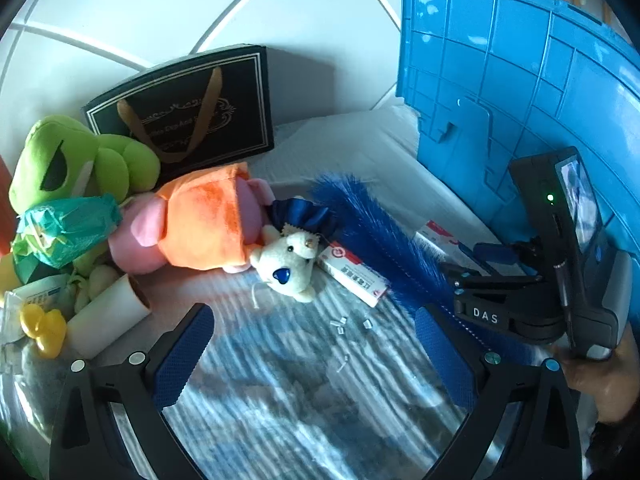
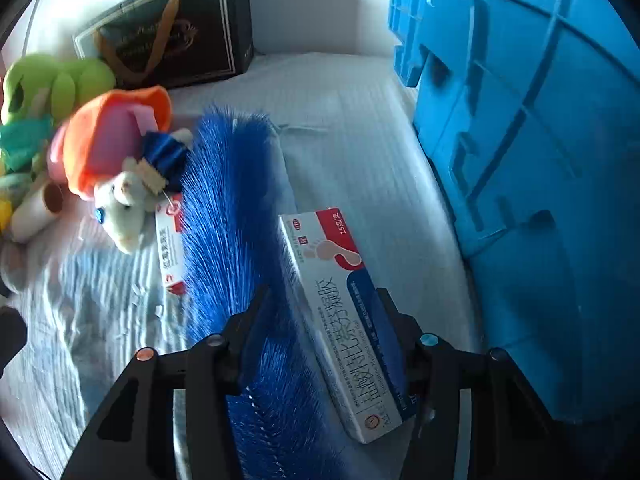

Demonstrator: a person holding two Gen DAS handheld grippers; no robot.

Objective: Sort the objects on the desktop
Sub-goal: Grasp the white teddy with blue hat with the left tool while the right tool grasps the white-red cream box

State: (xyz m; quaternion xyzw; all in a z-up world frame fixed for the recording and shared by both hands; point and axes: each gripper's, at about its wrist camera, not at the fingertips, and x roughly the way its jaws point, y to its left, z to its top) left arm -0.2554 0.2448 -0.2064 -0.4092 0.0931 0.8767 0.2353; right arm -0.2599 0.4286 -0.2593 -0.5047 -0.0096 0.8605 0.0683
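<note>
A blue crate [image 2: 540, 140] stands on edge along the right of the bed-like surface, its ribbed wall close beside the right gripper [image 2: 324, 340]. A black gift box [image 1: 188, 108] sits at the back, and left of it lies a heap of soft toys: a green frog [image 1: 76, 160], a pink doll in orange [image 1: 200, 220] and a small white bear [image 1: 290, 264]. A long blue brush [image 2: 228, 208] runs from the bear toward the camera. Against its right side lies a medicine box [image 2: 340, 300], and a second, smaller carton [image 1: 352, 272] pokes out from under its left side. The right gripper's fingers straddle both brush and medicine box near their lower ends; whether they are pressing yet I cannot tell. The left gripper [image 1: 312, 356] hangs spread wide over bare cloth, holding nothing. The risk, I judge, is a double grab: closing here would pinch bristles together with the box, so the box could twist, slip free, or drag the brush along and knock the bear.
</note>
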